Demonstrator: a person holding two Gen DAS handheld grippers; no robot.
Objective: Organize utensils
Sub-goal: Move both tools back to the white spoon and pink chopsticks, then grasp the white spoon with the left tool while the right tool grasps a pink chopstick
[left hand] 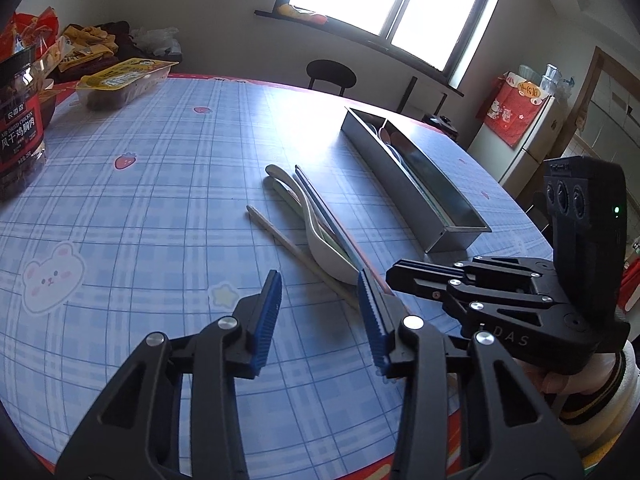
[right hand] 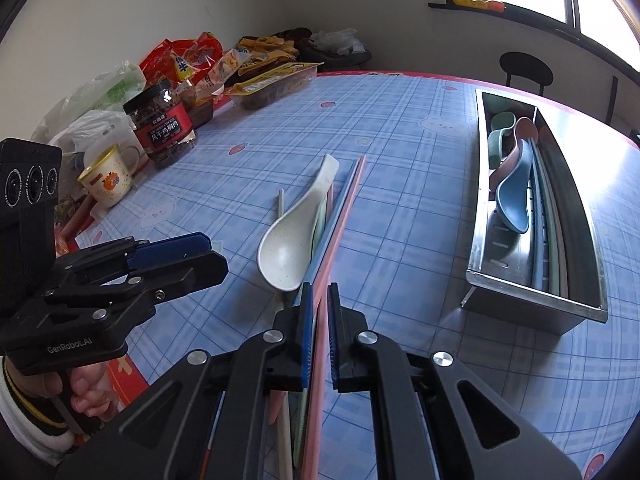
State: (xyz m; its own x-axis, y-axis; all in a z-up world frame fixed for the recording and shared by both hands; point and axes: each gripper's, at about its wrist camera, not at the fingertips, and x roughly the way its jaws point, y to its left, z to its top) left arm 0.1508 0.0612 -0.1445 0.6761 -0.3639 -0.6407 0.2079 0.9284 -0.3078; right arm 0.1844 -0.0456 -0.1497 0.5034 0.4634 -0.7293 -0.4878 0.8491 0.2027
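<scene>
My right tongs [right hand: 319,336] are clamped on the pink chopstick [right hand: 340,224] beside the white spoon [right hand: 288,240]; left tongs [left hand: 320,312] gape half-open over the worktop [left hand: 160,184], empty.

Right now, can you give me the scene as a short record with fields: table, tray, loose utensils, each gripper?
table: blue checked cloth
tray: metal tray, at the table's right side; holds spoons, one a blue spoon, and chopsticks
loose utensils: white spoon, several chopsticks beside it
right gripper: shut on pink chopstick
left gripper: partly open, nothing between its jaws
clutter: snack jar, cup, bags at far edge
</scene>
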